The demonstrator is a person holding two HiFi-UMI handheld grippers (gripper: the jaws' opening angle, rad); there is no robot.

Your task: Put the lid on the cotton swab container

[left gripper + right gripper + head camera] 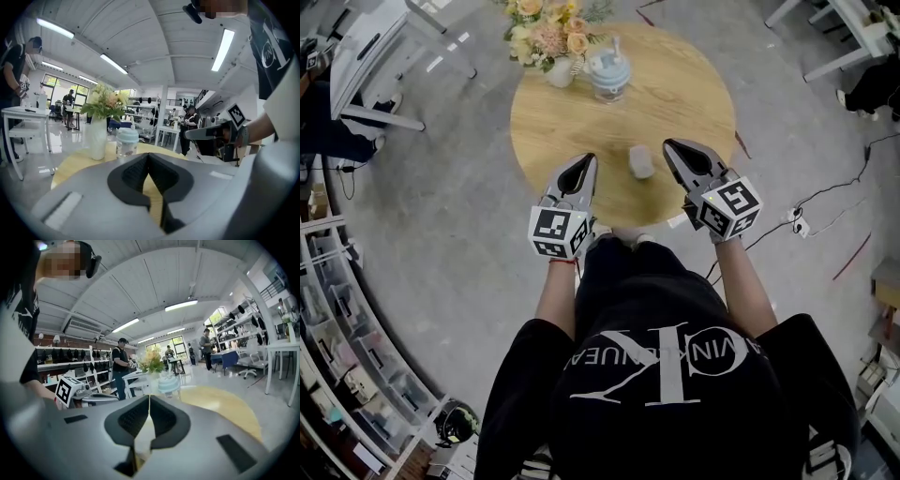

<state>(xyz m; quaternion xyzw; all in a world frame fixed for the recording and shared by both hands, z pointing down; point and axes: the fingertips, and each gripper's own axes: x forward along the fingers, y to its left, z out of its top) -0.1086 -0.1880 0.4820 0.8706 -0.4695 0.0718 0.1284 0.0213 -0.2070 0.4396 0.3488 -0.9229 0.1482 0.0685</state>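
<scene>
The person stands at the near edge of the round wooden table (694, 94), a gripper in each hand held low over it; the left gripper (584, 161) has its jaws pressed together with nothing between them, and the right gripper (670, 143) is likewise closed tight and empty. Between the two tips, a little nearer the right one, a small grey block (641, 161) lies on the wood, touching neither. The cotton swab container (125, 149) stands at the far side of the table, well apart from both grippers; its clear body carries a pale blue lid (127, 136) on top. Just left of it is a white vase (561, 71) with flowers (546, 33); the two stand close, though whether they touch I cannot tell.
</scene>
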